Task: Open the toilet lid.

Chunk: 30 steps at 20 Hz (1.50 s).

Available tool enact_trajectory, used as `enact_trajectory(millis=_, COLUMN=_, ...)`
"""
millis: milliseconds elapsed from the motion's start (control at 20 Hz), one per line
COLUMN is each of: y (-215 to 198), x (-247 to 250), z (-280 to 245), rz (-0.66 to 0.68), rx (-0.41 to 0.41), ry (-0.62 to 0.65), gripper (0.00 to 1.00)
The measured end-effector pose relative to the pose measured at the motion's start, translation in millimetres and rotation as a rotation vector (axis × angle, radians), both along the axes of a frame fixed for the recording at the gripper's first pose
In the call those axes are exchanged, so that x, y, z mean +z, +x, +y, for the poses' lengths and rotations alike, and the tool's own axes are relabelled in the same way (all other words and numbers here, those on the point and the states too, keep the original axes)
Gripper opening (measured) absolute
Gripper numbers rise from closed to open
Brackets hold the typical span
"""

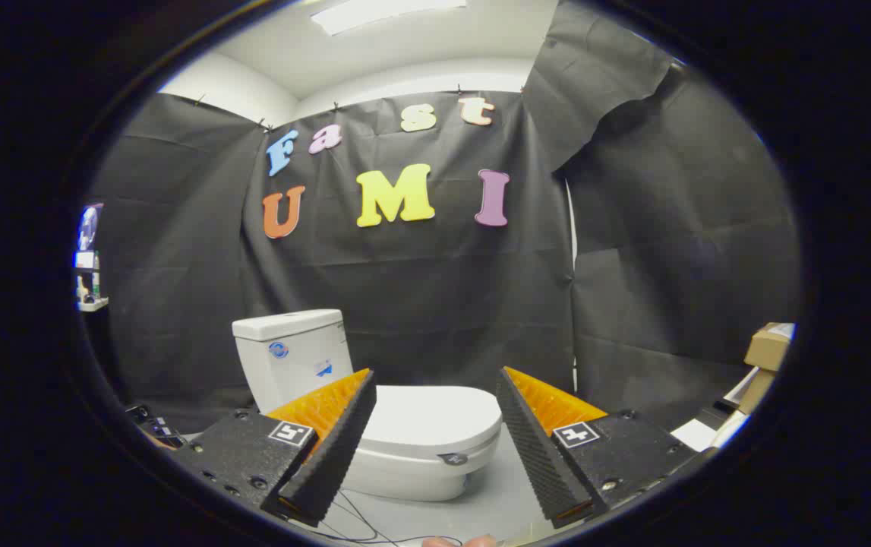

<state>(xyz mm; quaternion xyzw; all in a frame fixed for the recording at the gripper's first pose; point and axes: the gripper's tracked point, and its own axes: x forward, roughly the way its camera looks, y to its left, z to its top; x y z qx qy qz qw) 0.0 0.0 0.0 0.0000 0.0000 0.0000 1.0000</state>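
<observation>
Hand-held gripper [435,380] spread wide; closed toilet lid [435,414] lies flat beyond.

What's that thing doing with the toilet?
A person is holding a gripper and pointing it at a white toilet. Its jaws are wide open with nothing between them. The toilet sits just ahead, on the grey floor in front of a black cloth wall. Its lid is down flat on the bowl, and the jaws are not touching it. The tank stands behind the lid. So the lid has not been opened yet.
</observation>
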Motion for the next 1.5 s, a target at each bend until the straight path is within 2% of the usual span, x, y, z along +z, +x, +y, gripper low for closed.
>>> enact_trajectory(millis=1200, y=10, x=-20, z=-13, rz=0.027, rx=-0.069, ry=-0.046, gripper=1.0)
enact_trajectory(millis=1500, y=28, x=-54, z=0, rz=0.12, rx=-0.072, ry=-0.027, gripper=1.0)
